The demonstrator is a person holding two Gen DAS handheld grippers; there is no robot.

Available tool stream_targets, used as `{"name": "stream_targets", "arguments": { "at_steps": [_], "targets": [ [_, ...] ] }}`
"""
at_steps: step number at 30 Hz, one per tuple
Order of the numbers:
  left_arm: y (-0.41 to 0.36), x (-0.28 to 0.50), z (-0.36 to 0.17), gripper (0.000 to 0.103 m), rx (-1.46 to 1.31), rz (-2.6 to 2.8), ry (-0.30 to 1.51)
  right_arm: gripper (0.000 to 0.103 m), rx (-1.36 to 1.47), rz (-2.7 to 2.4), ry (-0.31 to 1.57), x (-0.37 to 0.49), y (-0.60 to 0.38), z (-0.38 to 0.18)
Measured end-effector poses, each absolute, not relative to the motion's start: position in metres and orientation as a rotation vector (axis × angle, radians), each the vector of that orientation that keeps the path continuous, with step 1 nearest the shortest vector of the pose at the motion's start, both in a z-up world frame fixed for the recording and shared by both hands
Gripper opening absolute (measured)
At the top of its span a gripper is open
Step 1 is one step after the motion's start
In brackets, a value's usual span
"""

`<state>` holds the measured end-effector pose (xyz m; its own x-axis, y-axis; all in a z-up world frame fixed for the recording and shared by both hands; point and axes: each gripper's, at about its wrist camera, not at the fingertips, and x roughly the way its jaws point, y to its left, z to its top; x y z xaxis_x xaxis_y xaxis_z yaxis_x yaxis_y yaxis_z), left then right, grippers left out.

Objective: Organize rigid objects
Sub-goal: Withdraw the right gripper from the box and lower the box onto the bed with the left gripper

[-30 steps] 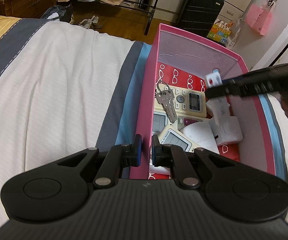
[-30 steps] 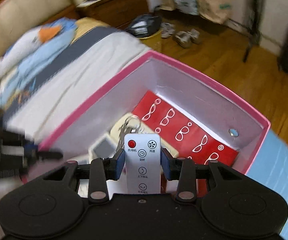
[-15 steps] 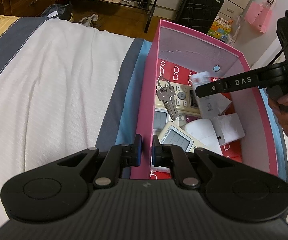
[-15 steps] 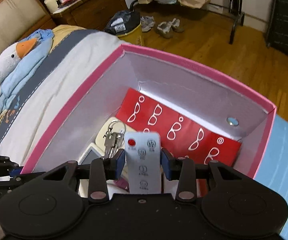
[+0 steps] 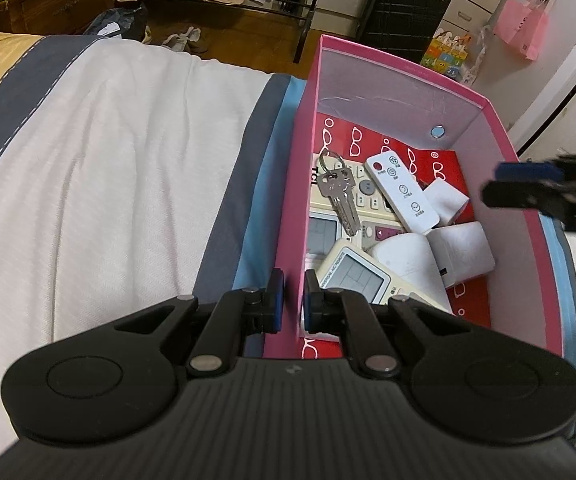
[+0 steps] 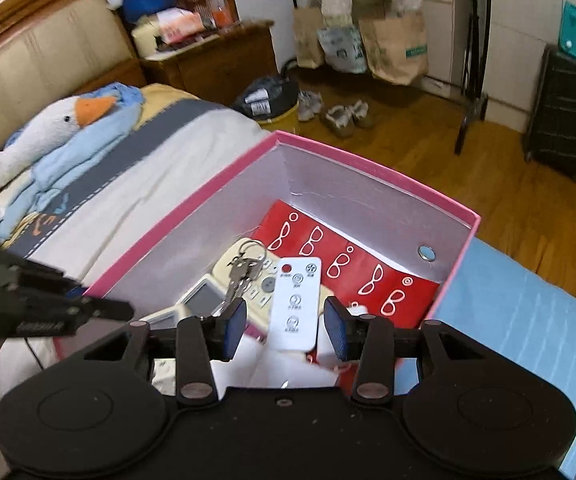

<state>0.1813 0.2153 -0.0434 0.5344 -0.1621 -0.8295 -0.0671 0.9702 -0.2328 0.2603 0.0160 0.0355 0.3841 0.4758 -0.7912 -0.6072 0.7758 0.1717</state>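
The step in hand looks like the end of a placement: the small white remote [image 6: 295,303] lies flat inside the pink box [image 5: 408,69], resting across the larger beige remote [image 5: 362,196] and the white blocks [image 5: 461,251] beside it, with the keys [image 5: 338,196] just to its left in the left wrist view. The right gripper [image 6: 285,330] hangs above the near end of that remote with its jaws wide apart and nothing between its blue pads [image 6: 235,327] — the remote sits in the gap without touching either one, as far as the right wrist view shows. The left gripper [image 5: 290,305] is nearly closed around the box's near left wall, one pad outside and one inside; whether it truly pinches the card or only brackets it I cannot tell, though it appears to be steadying the box on the bed [image 5: 108,168]. From the left wrist view the right gripper reaches in from the right, over the box's right wall, blurred. The bed around the box shows no further loose rigid item in these views, so the next move is, by my judgement, to lift the right gripper straight up clear of the rim — without brushing the remote or the keys — and then look for anything left to gather. The stuffed goose [image 6: 48,136] at the far left is soft and likely no part of this.
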Motion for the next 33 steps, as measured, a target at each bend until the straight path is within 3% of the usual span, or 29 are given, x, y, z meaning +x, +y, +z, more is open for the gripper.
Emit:
{"name": "stream_targets", "arguments": {
  "at_steps": [11,24,30,33],
  "targets": [
    [0.208,0.18,-0.038,0.007,-0.219,-0.023,1.01,0.048,-0.144,0.702,0.891,0.228,-0.008,0.044],
    [0.182,0.153,0.016,0.008,-0.102,0.043,0.89,0.05,-0.16,0.688,0.808,0.19,-0.034,0.068],
    [0.15,0.137,0.045,0.012,-0.065,0.066,0.831,0.051,-0.134,0.672,0.762,0.173,-0.052,0.083],
    [0.127,0.127,0.053,0.025,-0.064,0.041,0.822,0.052,-0.11,0.668,0.738,0.164,-0.064,0.088]
  ]
}}
